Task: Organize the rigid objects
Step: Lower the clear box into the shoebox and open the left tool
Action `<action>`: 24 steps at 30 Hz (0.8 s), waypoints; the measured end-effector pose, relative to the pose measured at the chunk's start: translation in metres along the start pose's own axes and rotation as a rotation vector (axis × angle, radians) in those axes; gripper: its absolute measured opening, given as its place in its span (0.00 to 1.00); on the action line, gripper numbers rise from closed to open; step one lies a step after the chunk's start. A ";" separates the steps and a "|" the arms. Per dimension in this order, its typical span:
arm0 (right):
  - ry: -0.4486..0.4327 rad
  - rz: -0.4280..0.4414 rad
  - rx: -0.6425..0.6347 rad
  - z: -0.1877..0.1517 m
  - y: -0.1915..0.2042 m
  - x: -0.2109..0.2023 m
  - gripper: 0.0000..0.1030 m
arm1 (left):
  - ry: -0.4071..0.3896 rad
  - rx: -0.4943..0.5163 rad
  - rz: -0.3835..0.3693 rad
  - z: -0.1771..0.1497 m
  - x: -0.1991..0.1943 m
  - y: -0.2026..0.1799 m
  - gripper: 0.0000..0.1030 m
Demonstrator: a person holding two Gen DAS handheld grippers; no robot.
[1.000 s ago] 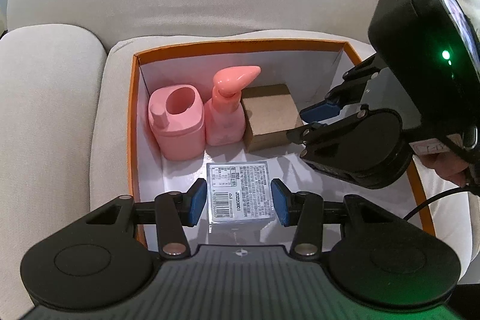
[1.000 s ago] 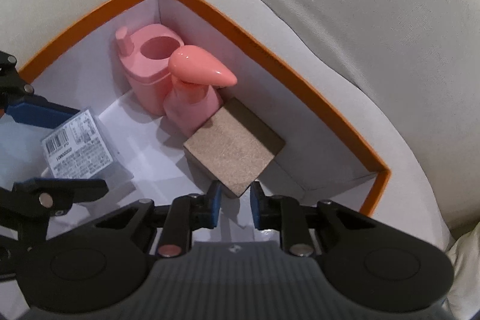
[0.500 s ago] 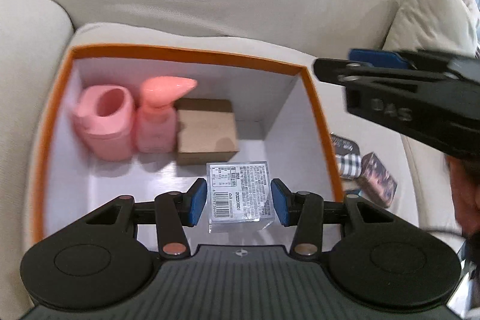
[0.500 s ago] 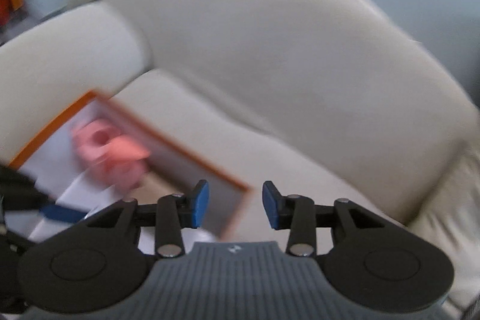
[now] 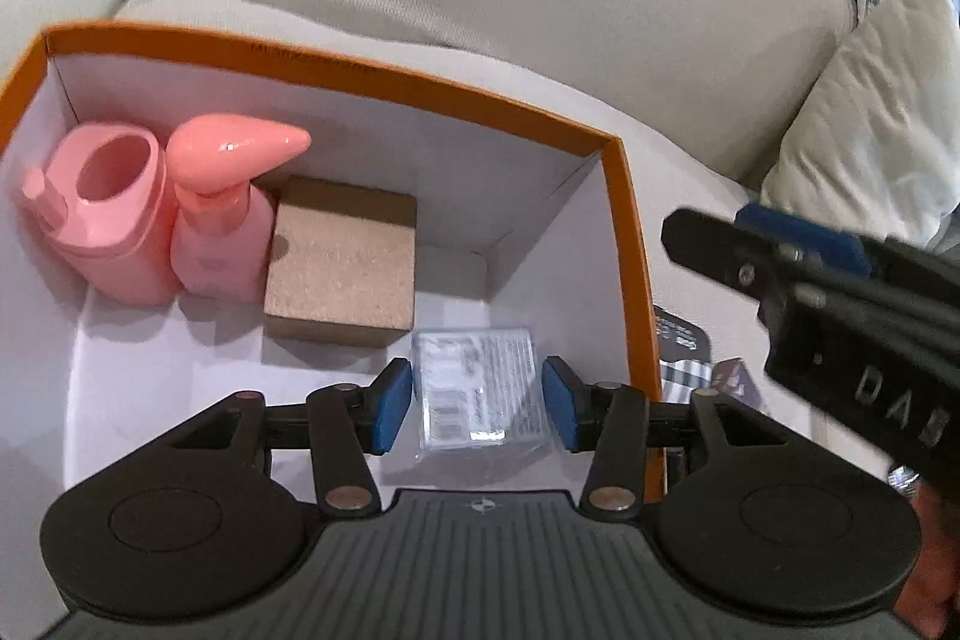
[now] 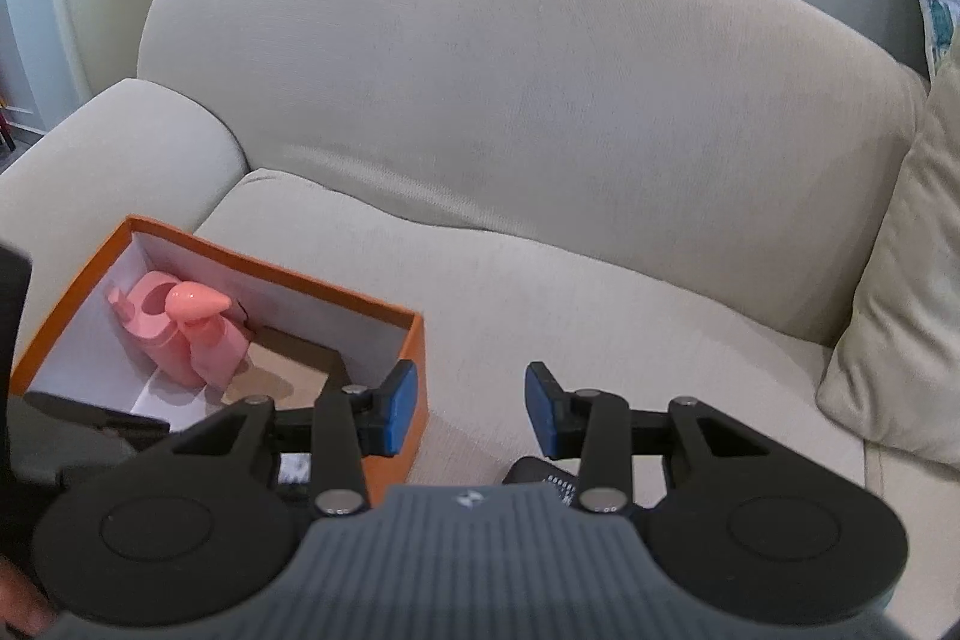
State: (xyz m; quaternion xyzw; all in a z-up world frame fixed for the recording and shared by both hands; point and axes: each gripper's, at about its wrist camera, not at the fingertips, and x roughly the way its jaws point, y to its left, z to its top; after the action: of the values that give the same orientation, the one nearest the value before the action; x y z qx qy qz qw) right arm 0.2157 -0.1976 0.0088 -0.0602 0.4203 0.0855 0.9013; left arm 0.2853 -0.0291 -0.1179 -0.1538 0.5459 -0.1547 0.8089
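An orange box (image 5: pixel 630 244) is seen on the sofa (image 6: pixel 540 112) seat, and along its far wall a pink jug (image 5: pixel 102 220), a pink pump bottle (image 5: pixel 222 214) and a brown block (image 5: pixel 342 262) are lined up touching one another. The left tool (image 5: pixel 477 406) is held inside the box with its jaws apart; their opening has just widened slightly, and a clear packet (image 5: pixel 480 388) with a printed label lies between the pads (image 5: pixel 393 406), a gap showing at each side, so it is judged to be released on the box floor just in front of the block, near the box's right wall. The packet's long axis runs along the tool's pointing line, away from the camera. The right tool (image 6: pixel 471 415) is held outside the box, over the bare seat to the box's right, its jaws apart and empty after having just been opening. The next move is judged to turn on the small items (image 5: pixel 690 358) left on the seat: they lie just beyond the box's right wall, below and close under the right tool, where only a dark item (image 6: pixel 540 475) shows between its fingers. The right hand is clearly the nearer; from the left tool the items are cut off by the box wall. How those items are oriented cannot be told.
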 end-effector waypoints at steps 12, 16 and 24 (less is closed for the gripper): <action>-0.004 -0.003 0.017 -0.005 -0.005 -0.003 0.41 | 0.039 0.269 0.001 -0.013 -0.025 -0.005 0.61; 0.010 0.002 0.013 -0.007 -0.003 0.001 0.43 | 0.080 0.441 0.082 -0.029 -0.011 -0.017 0.41; 0.035 0.013 0.010 -0.010 -0.003 0.004 0.43 | 0.006 0.441 0.061 -0.024 -0.001 -0.010 0.19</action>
State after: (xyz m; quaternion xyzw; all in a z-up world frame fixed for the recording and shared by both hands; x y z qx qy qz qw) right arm 0.2116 -0.2021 -0.0007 -0.0544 0.4367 0.0881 0.8936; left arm 0.2616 -0.0402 -0.1218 0.0439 0.5058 -0.2462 0.8256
